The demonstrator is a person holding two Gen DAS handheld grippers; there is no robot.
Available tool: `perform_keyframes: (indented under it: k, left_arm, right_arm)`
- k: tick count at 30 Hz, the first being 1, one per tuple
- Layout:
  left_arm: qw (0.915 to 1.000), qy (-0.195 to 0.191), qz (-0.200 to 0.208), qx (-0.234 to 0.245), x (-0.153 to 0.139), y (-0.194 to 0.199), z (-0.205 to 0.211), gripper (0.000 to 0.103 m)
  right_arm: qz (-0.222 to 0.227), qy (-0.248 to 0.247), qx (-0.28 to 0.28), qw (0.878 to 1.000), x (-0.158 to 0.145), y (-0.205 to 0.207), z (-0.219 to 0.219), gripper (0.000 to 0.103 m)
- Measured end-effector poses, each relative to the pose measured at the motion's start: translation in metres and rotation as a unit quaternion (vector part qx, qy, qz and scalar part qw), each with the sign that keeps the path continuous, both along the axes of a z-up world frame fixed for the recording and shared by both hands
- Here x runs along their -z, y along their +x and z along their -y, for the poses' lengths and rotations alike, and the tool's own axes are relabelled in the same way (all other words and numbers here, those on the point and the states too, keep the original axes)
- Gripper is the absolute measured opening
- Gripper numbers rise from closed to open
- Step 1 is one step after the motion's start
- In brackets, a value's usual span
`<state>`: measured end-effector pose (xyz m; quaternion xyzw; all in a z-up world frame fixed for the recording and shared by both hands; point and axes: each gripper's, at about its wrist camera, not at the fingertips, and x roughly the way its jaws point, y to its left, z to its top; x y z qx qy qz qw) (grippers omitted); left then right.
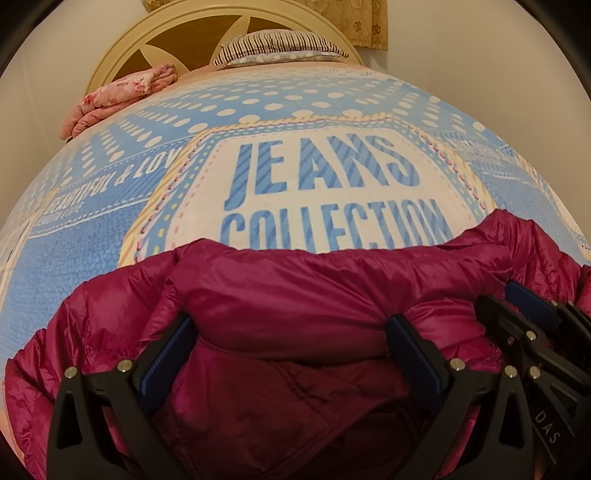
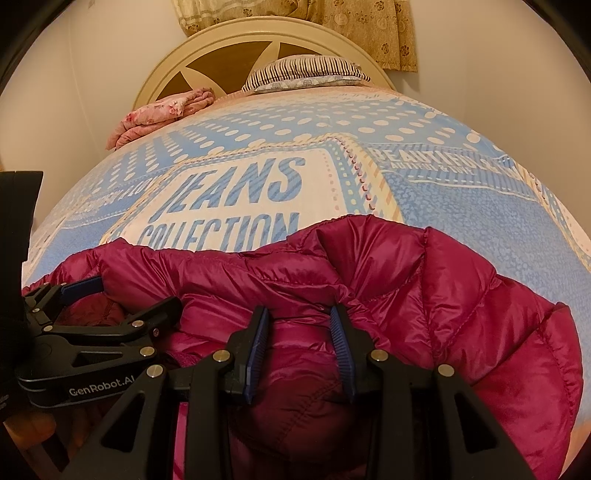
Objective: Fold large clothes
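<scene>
A magenta quilted puffer jacket (image 1: 295,295) lies bunched on the near part of the bed; it also fills the lower right wrist view (image 2: 424,295). My left gripper (image 1: 291,343) is open wide, its blue-padded fingers (image 1: 168,350) pressed against a thick fold of the jacket that sits between them. My right gripper (image 2: 299,332) is partly open, with a roll of jacket fabric between its pads (image 2: 341,343); it also shows at the right of the left wrist view (image 1: 532,325). The left gripper also shows at the left of the right wrist view (image 2: 92,306). The two grippers are side by side.
The bed (image 1: 92,236) has a blue and white cover printed "JEANS COLLECTION". A folded pink floral blanket (image 1: 122,96) and a striped pillow (image 1: 280,46) lie at the cream headboard (image 1: 122,44). Floral curtains (image 2: 332,26) hang behind. White walls flank the bed.
</scene>
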<state>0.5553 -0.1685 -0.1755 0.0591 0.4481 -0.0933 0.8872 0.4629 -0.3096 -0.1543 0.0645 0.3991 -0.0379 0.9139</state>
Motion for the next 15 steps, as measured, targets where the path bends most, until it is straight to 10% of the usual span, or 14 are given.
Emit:
perform_keyframes:
  k: [15]
  left_arm:
    - [1.0, 0.001, -0.002, 0.003, 0.0004, 0.0004, -0.0007, 0.103]
  right_arm:
    - [-0.006, -0.016, 0.001, 1.0, -0.0002, 0.0022, -0.0025, 0.037]
